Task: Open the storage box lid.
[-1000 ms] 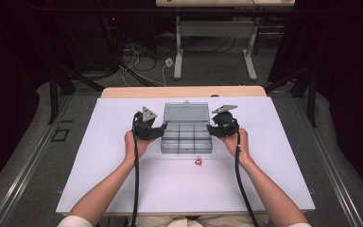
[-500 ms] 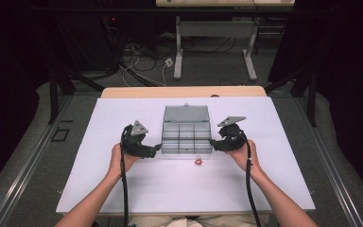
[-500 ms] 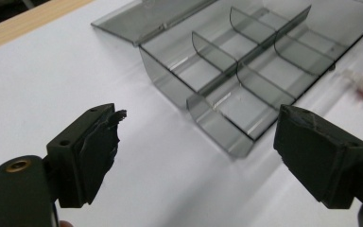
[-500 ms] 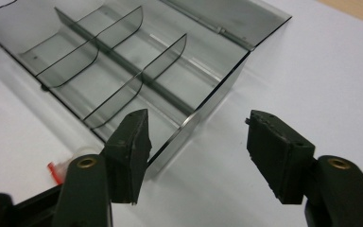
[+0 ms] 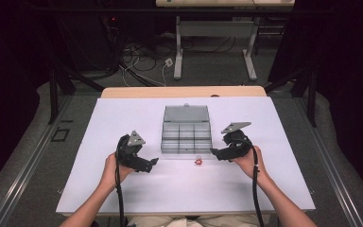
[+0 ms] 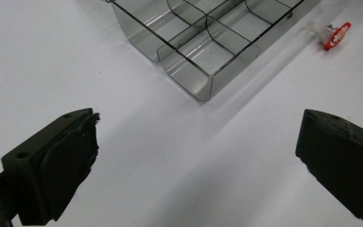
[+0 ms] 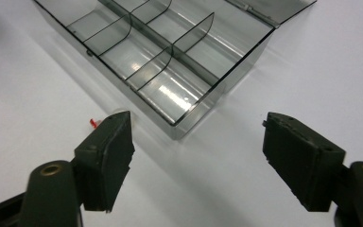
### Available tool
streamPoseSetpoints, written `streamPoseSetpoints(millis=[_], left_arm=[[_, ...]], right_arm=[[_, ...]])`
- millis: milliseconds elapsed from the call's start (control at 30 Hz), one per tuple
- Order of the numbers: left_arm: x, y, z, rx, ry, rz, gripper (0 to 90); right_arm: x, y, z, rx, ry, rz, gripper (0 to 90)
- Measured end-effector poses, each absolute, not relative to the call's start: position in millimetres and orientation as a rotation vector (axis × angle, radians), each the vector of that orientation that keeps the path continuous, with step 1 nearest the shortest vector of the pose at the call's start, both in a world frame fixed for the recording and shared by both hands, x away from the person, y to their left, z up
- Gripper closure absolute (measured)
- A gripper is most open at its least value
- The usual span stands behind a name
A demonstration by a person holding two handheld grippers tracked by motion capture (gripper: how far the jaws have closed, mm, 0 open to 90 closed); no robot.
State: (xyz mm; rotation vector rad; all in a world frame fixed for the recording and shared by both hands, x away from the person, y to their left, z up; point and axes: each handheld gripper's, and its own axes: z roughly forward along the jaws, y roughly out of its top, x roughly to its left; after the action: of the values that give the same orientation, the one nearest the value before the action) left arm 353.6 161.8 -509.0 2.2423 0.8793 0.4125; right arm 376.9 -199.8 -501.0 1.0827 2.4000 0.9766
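Note:
A clear grey compartment box [image 5: 186,138] lies in the middle of the white table with its lid [image 5: 186,113] laid open behind it. A small red-and-clear piece [image 5: 198,161] rests just in front of the box. My left gripper [image 5: 152,164] hovers left of the box's near corner, open. In the left gripper view its jaws [image 6: 198,156] have just been opening and stand wide with nothing between them; the box [image 6: 208,42] and red piece [image 6: 335,35] lie beyond. My right gripper [image 5: 216,152] is at the box's right front, its jaws [image 7: 198,151] also just opening, empty, facing the box [image 7: 170,56].
The white table top [image 5: 123,118] runs wide on both sides of the box and ends at a wooden strip [image 5: 184,91] at the back. Desk legs and cables [image 5: 170,61] stand on the floor beyond.
Both grippers have drawn back from the box's sides toward the person and outward. Their jaws have spread from partly closed to open.

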Motion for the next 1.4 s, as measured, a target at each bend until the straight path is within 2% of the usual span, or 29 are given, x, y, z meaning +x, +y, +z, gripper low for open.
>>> streamPoseSetpoints(millis=[200,433,533,700,1400], left_arm=[[341,163,-509,2.267,0.868,0.458,0.0],[334,171,-509,2.268,0.885,0.458,0.0],[334,175,-508,2.261,0.886,0.469,0.0],[336,178,-510,2.259,0.899,0.464,0.0],[343,180,-513,2.270,0.875,0.485,0.0]], right_arm=[[371,-201,-503,1.083,2.427,1.014,16.4],[362,-194,-506,1.018,2.493,1.065,13.4],[361,-191,-506,1.006,2.522,1.074,7.7],[361,-187,-508,0.999,2.557,1.062,4.0],[355,-172,-518,0.907,2.654,1.034,0.0]])
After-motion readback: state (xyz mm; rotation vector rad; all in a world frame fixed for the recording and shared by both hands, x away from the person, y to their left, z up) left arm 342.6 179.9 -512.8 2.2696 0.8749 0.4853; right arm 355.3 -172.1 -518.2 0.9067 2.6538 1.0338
